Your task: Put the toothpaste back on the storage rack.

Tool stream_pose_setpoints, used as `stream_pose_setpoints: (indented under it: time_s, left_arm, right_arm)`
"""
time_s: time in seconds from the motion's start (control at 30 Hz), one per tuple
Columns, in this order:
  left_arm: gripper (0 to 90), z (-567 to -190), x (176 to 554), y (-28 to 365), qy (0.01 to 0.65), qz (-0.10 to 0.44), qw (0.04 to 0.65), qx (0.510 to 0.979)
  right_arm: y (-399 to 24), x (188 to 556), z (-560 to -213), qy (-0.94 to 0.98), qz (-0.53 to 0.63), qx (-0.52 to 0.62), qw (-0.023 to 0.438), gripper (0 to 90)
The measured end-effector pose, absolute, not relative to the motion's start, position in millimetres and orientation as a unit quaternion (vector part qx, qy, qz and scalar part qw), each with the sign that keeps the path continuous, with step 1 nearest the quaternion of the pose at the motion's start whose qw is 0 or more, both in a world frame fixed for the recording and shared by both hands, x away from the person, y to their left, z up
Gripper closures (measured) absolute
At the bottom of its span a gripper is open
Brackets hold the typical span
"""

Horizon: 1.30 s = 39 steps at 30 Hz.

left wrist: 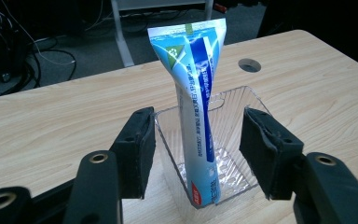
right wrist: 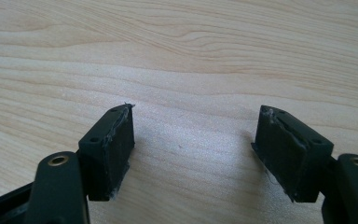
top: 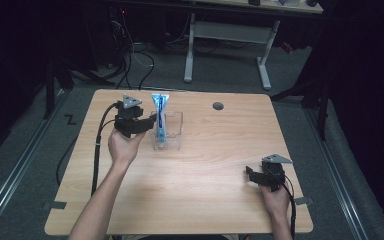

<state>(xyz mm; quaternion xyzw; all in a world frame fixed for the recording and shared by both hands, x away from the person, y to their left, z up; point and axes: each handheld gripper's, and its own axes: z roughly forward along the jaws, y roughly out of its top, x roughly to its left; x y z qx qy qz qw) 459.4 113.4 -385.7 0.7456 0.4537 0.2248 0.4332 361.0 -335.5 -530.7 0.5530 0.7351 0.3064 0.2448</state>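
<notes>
Blue-and-white toothpaste tube [left wrist: 198, 116] stands in clear plastic box [left wrist: 242, 105]; we hold left gripper [left wrist: 196, 156] wide open around both, right gripper [right wrist: 193, 149] open, empty over desk [right wrist: 177, 56].

I see the tube [top: 160, 116] upright in the bin [top: 174, 131] at frame centre-left, left gripper [top: 147, 123] beside it, right gripper [top: 254, 176] lower right.

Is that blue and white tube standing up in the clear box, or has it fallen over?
Standing. The blue and white squeeze tube rests cap-down inside the clear plastic box, its flat crimped end rising above the rim.
</notes>
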Motion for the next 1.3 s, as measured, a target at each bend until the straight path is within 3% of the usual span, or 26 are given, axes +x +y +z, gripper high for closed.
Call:
stream_pose_setpoints:
  time_s: [1.3]
  left_arm:
    - [46.1, -391.0, 427.5, 147.9, 0.468, 0.229, 0.444, 0.728]
  right_arm:
    - [-335.6, 361.0, -530.7, 0.735, 0.306, 0.553, 0.245, 28.4]
